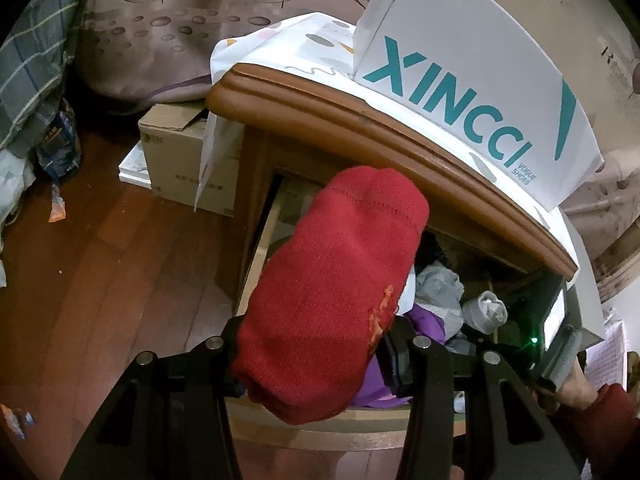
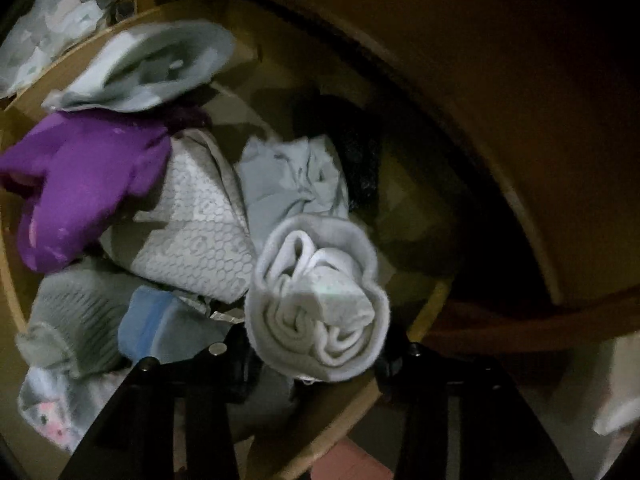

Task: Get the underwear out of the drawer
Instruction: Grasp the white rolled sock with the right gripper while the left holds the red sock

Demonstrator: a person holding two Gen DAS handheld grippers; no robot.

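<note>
The left gripper (image 1: 316, 344) pinches a rolled red knit garment (image 1: 332, 288) above the open wooden drawer (image 1: 320, 432). The right gripper (image 2: 316, 354), jaws apparently clamped, grips a rolled grey-and-white cloth bundle (image 2: 320, 300) among the drawer's heaped clothes.

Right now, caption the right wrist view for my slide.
Right hand-held gripper clamps a rolled grey garment in the open drawer.

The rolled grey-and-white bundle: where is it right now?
In the right wrist view the rolled grey-and-white bundle sits low centre between the right tongs, inside the drawer, just right of the white patterned garment.
</note>
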